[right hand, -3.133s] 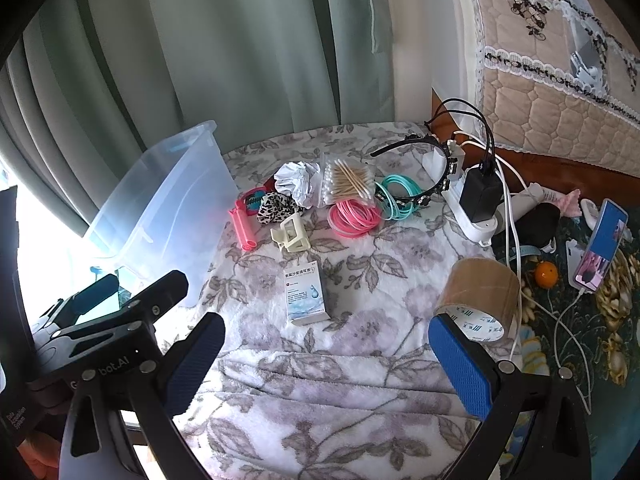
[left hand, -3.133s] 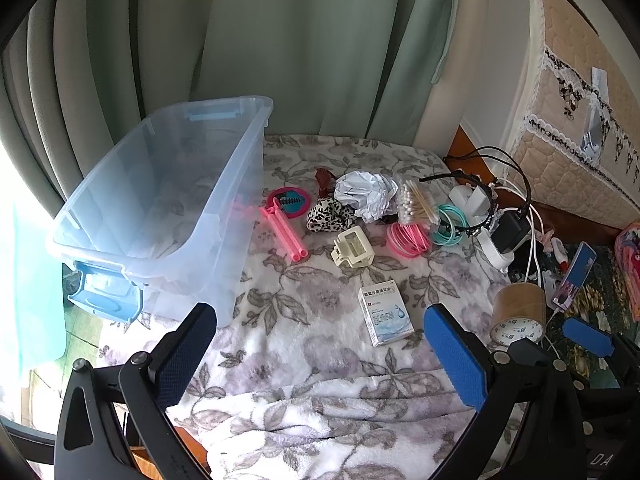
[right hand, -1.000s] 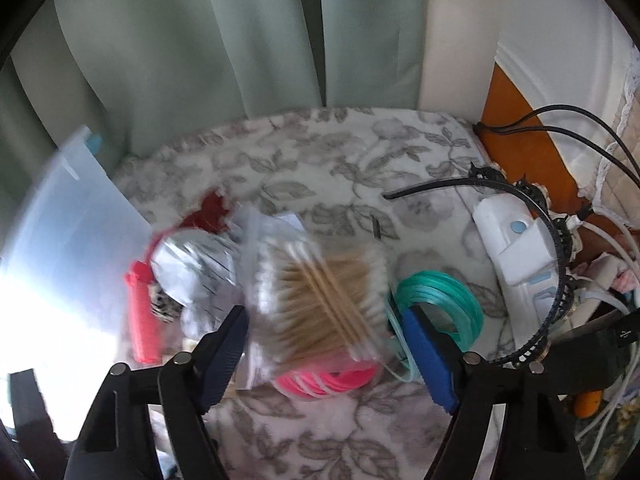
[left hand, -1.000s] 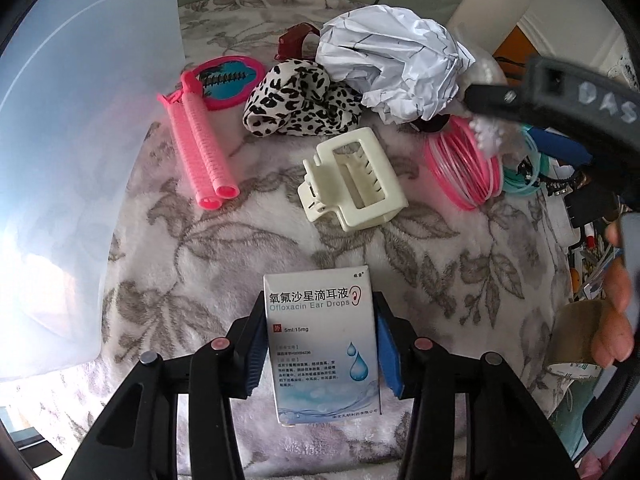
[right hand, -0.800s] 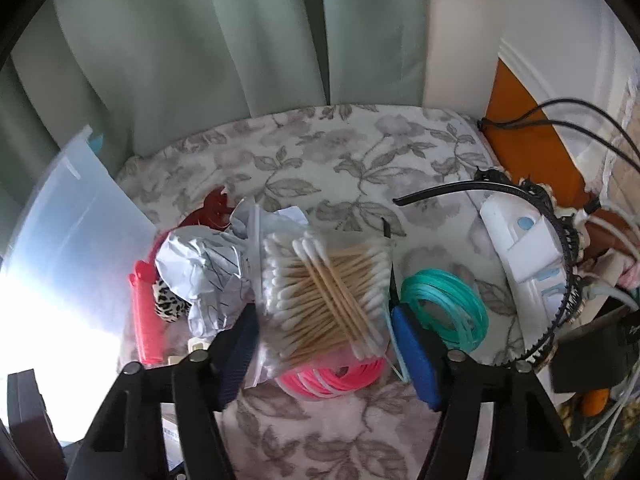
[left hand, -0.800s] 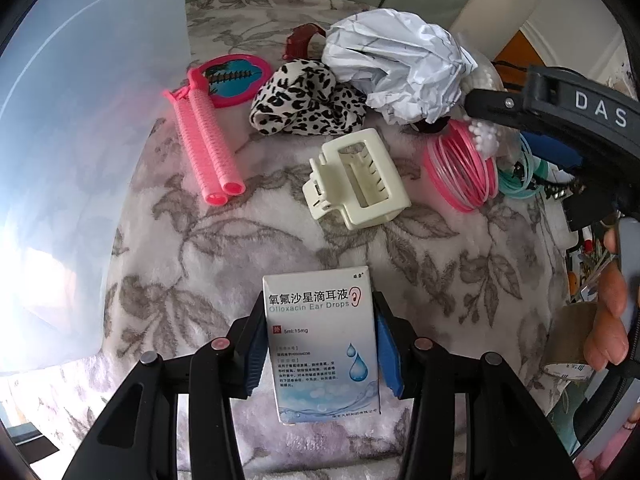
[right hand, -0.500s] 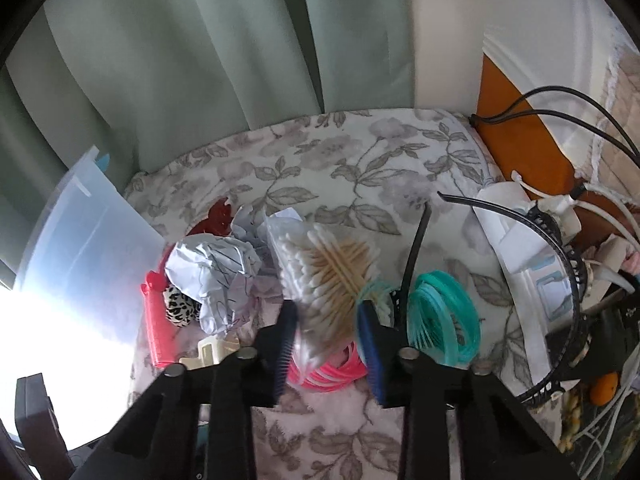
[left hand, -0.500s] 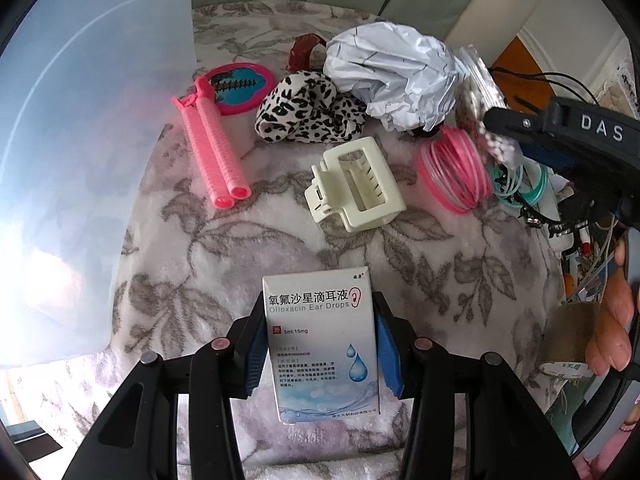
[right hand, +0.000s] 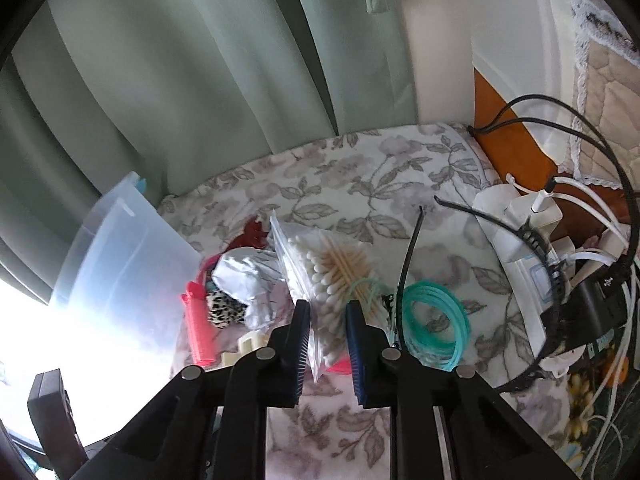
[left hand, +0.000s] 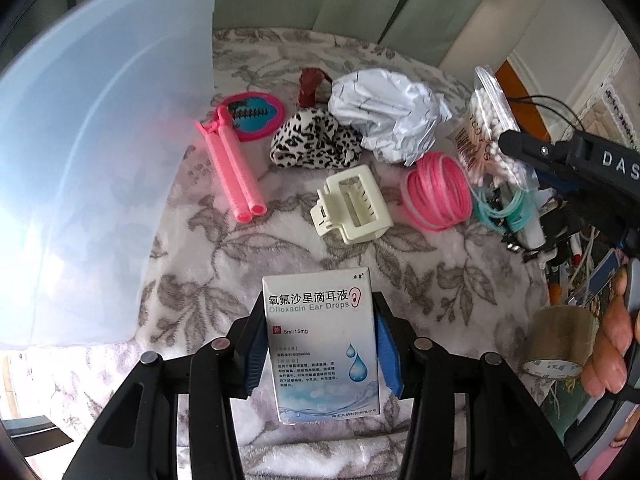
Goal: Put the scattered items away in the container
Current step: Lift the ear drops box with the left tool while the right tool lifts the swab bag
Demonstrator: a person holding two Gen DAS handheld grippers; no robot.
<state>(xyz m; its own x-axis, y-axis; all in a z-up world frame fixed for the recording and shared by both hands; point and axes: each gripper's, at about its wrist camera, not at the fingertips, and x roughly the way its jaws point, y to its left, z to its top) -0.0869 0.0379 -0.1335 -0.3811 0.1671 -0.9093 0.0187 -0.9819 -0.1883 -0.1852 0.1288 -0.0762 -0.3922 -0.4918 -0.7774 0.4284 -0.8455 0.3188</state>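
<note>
Left gripper (left hand: 320, 344) pinches an ear drops box (left hand: 322, 344) by its 2 long sides, blue pads flat against the card. Box long axis runs along the fingers, title end pointing away from the camera toward the scattered items, printed face up. White-to-blue carton, Chinese text plus "Ofloxacin Ear Drops", ear icon, 2 water drops. It sits above the floral blanket (left hand: 420, 280), just right of the clear plastic container (left hand: 100, 160) wall.

Right gripper (right hand: 327, 320) is clamped on a clear zip bag of cotton swabs (right hand: 320, 268), fingers nearly together with only the thin bag edge between. Bag stands on edge, long axis going up-left from the pads; swabs bunched, white tips, tan sticks. In the left view the same bag (left hand: 486, 128) hangs from the black finger at right, above the teal hair ties (left hand: 504, 212).

On the blanket: pink hair roller (left hand: 234, 176) pointing down-right, pink mirror (left hand: 256, 116), leopard scrunchie (left hand: 316, 144), crumpled paper (left hand: 384, 116), cream claw clip (left hand: 352, 208), pink hair ties (left hand: 438, 192). Tape roll (left hand: 560, 344) at right, beside the person's fingers (left hand: 608, 344).
</note>
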